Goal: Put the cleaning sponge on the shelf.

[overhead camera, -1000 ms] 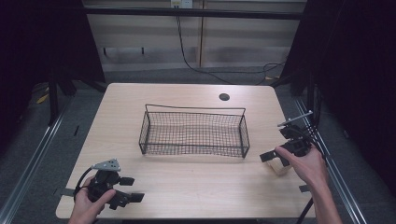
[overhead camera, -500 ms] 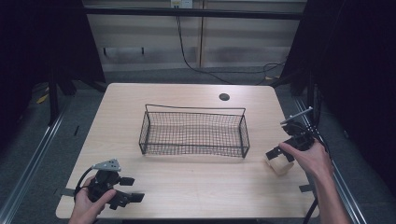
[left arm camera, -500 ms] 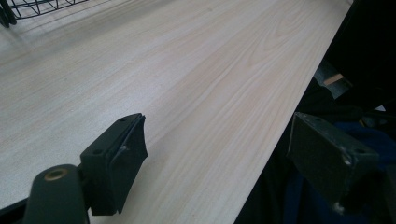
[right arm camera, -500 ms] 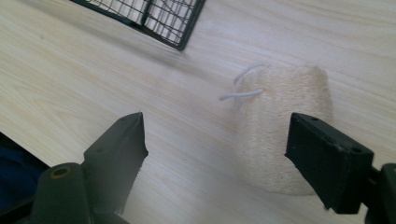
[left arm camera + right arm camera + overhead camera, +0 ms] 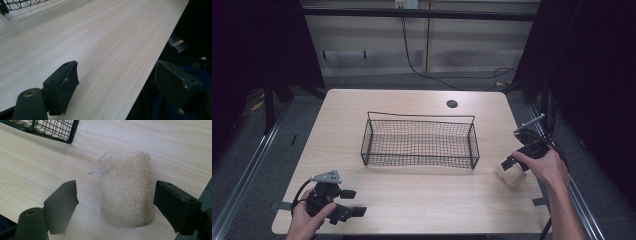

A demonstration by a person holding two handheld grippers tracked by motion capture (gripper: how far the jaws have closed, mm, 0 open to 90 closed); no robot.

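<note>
So the right gripper is sitting over a loofah sponge with its jaws spread wide, nothing pinched yet. The loofah lies flat on the wooden table between the two fingers, closer to the right-hand finger, nearly touching it, with a clear gap on the other side. A little white string loop sticks out of its far end, beyond the fingertips.

My guess is the step is grabbing it, probably for the wire basket just past the fingers. To do it well I'd centre the jaws first so it doesn't get shoved sideways, go low, and squeeze gently since it looks squashy. Keep the string out of the pinch.

Left gripper is open too, holding nothing, bare tabletop between its fingers at the table's near edge.
</note>
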